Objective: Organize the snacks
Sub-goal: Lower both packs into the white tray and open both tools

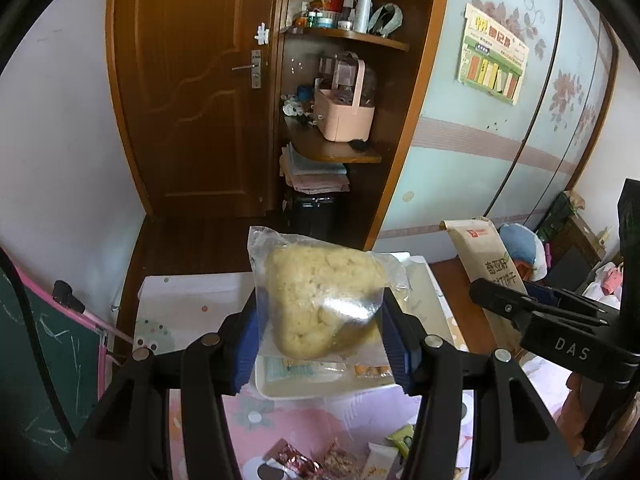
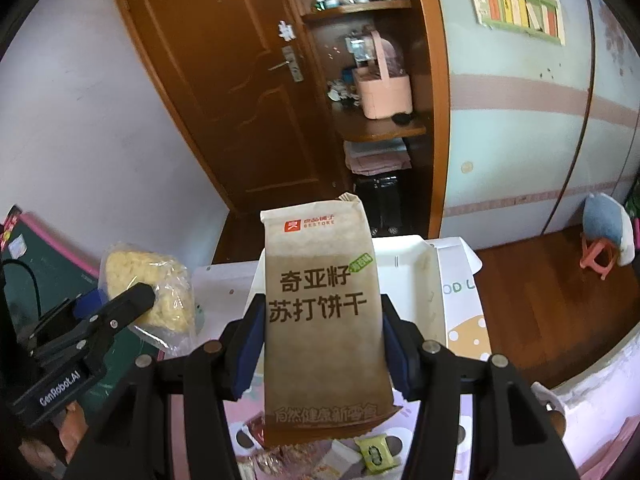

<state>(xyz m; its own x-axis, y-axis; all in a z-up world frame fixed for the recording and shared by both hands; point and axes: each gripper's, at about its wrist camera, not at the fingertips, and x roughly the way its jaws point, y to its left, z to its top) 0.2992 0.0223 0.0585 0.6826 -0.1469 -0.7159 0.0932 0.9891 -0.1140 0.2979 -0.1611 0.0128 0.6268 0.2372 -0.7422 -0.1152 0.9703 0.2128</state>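
My left gripper (image 1: pixel 320 332) is shut on a clear bag of pale yellow crumbly cake (image 1: pixel 320 300), held up above a white tray (image 1: pixel 320 391) that holds a few small packets. My right gripper (image 2: pixel 320 344) is shut on a tall brown paper pack of soda crackers (image 2: pixel 320 320), held upright above a white box (image 2: pixel 412 276). The right gripper and its pack show at the right of the left wrist view (image 1: pixel 532 308), and the left gripper with the cake bag shows at the left of the right wrist view (image 2: pixel 132 300).
Several loose small snack packets (image 1: pixel 296 460) lie on the pink patterned tablecloth (image 1: pixel 280 420) below the grippers, one green (image 2: pixel 376 454). An open white carton lid (image 2: pixel 460 292) stands right of the box. A wooden door and shelves with a pink basket (image 1: pixel 344 116) are behind.
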